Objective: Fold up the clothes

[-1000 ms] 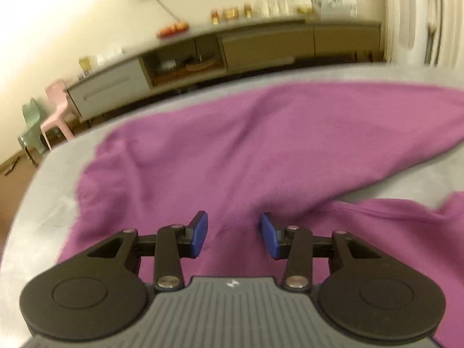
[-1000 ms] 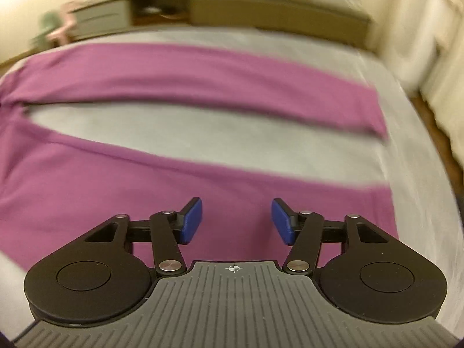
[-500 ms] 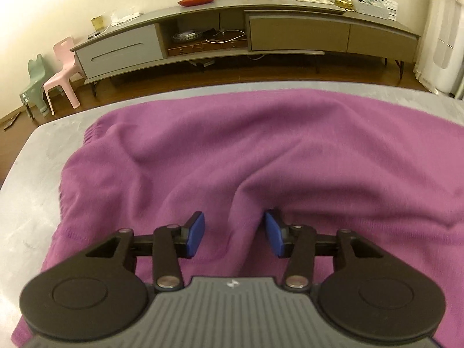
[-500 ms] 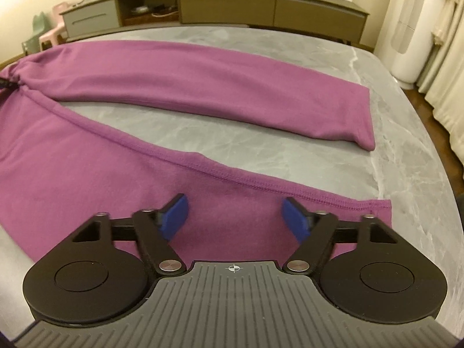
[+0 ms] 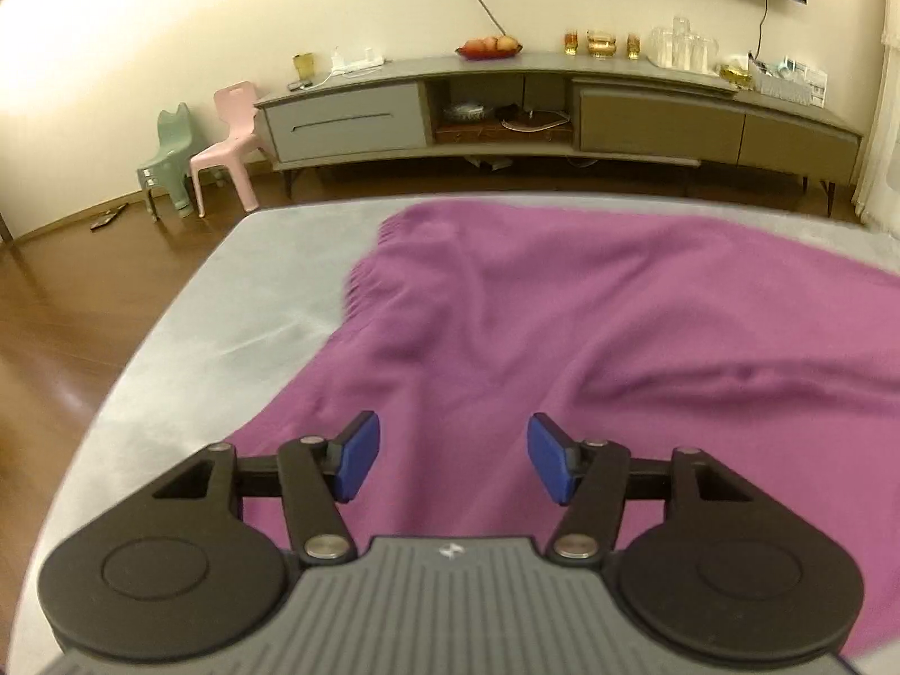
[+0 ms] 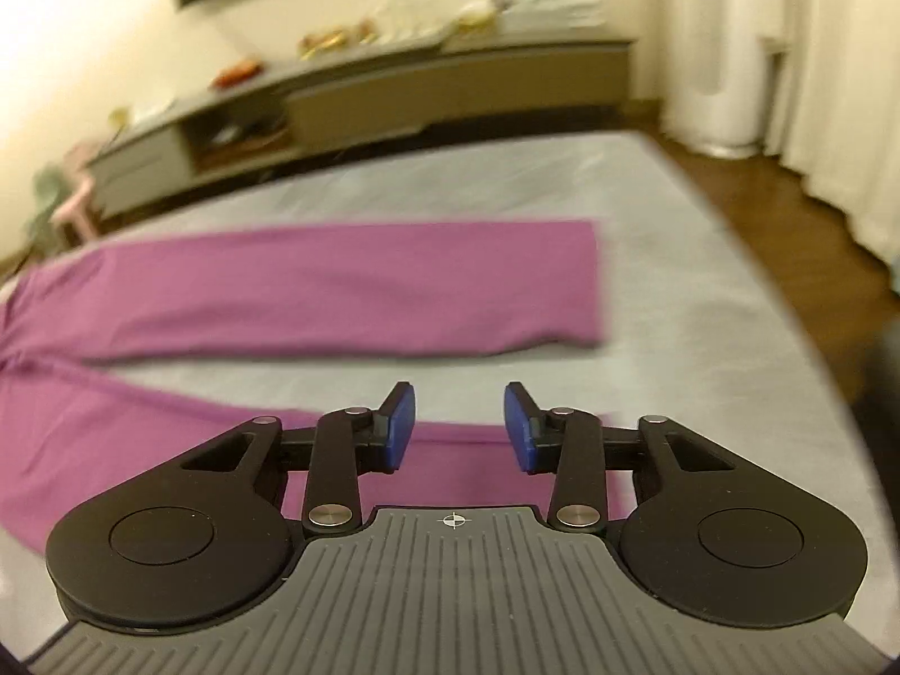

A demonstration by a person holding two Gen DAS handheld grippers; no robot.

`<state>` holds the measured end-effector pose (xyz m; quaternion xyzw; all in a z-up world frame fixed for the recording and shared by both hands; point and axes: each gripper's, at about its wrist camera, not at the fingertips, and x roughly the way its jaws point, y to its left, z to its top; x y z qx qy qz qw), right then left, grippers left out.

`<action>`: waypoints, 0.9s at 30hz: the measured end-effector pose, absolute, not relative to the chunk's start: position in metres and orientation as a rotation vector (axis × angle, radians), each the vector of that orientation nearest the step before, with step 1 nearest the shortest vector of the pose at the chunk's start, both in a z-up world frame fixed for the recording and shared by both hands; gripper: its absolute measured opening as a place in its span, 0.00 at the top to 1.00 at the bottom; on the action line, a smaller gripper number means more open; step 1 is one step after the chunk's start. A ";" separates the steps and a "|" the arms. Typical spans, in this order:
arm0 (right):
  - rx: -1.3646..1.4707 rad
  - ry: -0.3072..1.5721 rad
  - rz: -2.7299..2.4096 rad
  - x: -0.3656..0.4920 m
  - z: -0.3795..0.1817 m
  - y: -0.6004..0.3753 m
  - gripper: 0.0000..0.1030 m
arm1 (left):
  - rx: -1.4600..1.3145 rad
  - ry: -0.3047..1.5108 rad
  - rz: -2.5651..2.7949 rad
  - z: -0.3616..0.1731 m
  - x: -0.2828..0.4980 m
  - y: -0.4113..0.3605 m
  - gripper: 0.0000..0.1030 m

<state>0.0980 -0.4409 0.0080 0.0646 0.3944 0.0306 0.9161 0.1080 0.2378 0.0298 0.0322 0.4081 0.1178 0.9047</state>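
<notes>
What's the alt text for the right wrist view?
Purple knit trousers lie spread on a grey marble-look table, both legs apart. The right hand-held gripper hovers over the near leg's cuff, blue pads closing with nothing between them.

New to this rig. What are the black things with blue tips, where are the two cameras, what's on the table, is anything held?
No robot arm here: a person holds a pair of two-finger tongs in each hand, and each carries a fisheye camera looking forward along its fingers. The black levers with blue pads are the fingers.

Left wrist view: the left tongs hang over the wide upper part of the purple trousers, which lie on the grey table. Its jaws are opening, and no cloth is pinched.

Right wrist view: the right tongs hang near the leg ends; one leg lies flat beyond, the other passes under the fingers. Its jaws are closing with nothing between the pads.

Nothing is held. Behind stands a long sideboard.
</notes>
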 end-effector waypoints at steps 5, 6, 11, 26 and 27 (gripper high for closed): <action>0.040 0.946 0.102 0.081 -0.017 -0.444 0.61 | 0.086 0.995 0.302 -0.012 0.113 0.259 0.40; -0.002 0.962 0.093 0.080 -0.024 -0.440 0.59 | 0.073 0.984 0.320 -0.014 0.115 0.264 0.34; 0.003 0.926 0.019 0.069 -0.018 -0.456 0.30 | 0.021 0.988 0.335 -0.011 0.113 0.266 0.33; 0.535 0.795 -0.062 0.076 -0.006 -0.519 0.96 | 0.135 0.973 0.364 -0.022 0.114 0.253 0.33; 0.538 0.830 -0.097 0.084 -0.016 -0.521 0.96 | 0.149 0.972 0.366 -0.022 0.114 0.252 0.33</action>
